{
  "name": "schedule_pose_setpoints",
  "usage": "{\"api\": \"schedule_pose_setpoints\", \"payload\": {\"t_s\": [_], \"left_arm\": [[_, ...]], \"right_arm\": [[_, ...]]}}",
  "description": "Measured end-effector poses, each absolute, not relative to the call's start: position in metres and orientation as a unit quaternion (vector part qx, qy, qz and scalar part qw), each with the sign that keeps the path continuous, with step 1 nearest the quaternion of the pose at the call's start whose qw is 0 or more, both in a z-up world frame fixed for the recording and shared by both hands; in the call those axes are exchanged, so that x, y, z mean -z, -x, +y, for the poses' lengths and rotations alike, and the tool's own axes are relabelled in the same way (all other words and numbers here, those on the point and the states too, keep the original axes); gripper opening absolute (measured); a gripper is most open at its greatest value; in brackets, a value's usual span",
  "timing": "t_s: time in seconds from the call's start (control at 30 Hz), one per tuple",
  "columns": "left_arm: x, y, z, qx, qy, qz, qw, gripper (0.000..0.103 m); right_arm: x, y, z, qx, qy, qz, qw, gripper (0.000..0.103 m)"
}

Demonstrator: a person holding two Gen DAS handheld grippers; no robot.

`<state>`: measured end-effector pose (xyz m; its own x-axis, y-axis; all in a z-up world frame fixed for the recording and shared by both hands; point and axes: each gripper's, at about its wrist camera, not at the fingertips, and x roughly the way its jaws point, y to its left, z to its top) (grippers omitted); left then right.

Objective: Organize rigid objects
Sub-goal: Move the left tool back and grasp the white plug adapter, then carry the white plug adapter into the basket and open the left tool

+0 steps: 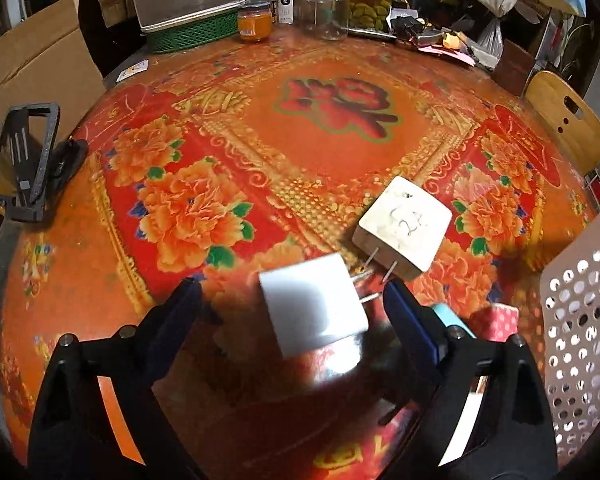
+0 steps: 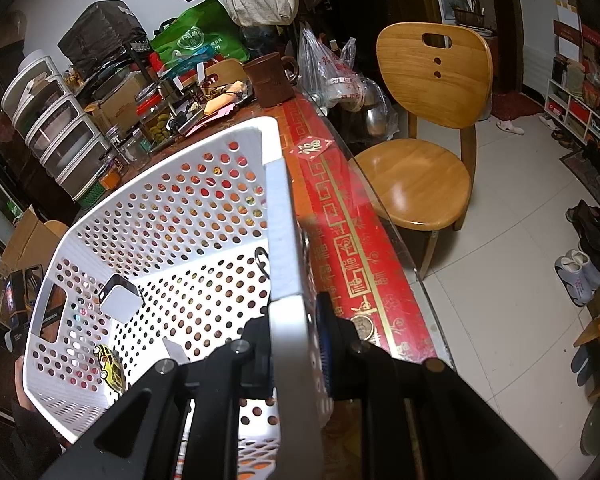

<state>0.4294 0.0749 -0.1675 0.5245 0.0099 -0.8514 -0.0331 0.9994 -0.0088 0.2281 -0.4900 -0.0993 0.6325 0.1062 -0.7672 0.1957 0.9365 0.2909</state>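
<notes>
The small white charger [image 1: 314,306] lies on the table [image 1: 332,136] between the spread fingers of the left gripper [image 1: 292,292], apparently lined up for a pinch. At its 2 o'clock a bigger charger [image 1: 404,226] is hand-marked "2A". The right gripper [image 2: 296,332] is clamped on the white basket [image 2: 278,216] rim, probably steadying it; a toy car [image 2: 110,368] lies inside.

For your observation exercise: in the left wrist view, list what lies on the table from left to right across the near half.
Black phone stand → white charger between the open left gripper → charger marked 2A → white perforated basket.
</notes>
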Motion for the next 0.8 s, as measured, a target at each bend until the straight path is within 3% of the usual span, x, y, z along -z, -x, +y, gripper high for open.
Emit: {"api": "schedule_pose_setpoints", "payload": {"t_s": [0.07, 0.17, 0.53, 0.8], "left_arm": [[0.168, -0.432, 0.069, -0.015, 0.004, 0.486, 0.874, 0.081], [0.167, -0.430, 0.067, -0.007, 0.009, 0.485, 0.875, 0.060], [0.149, -0.407, 0.077, -0.068, -0.018, 0.441, 0.895, 0.059], [0.103, -0.385, 0.064, -0.063, -0.048, 0.393, 0.916, 0.060]], "right_arm": [[0.099, -0.228, -0.490, 0.025, -0.176, 0.428, 0.886, 0.016], [0.099, -0.228, -0.490, 0.024, -0.175, 0.428, 0.887, 0.016], [0.099, -0.227, -0.487, 0.023, -0.170, 0.426, 0.888, 0.016], [0.100, -0.227, -0.488, 0.022, -0.170, 0.425, 0.889, 0.016]]}}
